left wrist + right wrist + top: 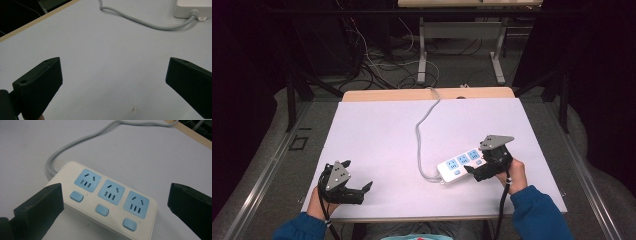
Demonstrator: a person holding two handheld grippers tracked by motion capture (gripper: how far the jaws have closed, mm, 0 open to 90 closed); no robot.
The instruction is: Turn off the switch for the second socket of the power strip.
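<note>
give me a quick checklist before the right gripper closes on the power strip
1. Right gripper open: ok, jaws stand wide apart.
2. Power strip between the jaws: ok in the right gripper view, its body lies in the gap.
3. Strip flat on the white table, sockets up: ok.
4. Grey cable free of the jaws: ok, it leaves from the strip's far end.
5. Left gripper out of the way: ok, open and apart from the strip.
6. Jaws low enough to catch the strip's sides: cannot tell.

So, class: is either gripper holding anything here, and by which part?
Nothing is held. The left gripper is open over bare table; the right gripper is open around the power strip.
</note>
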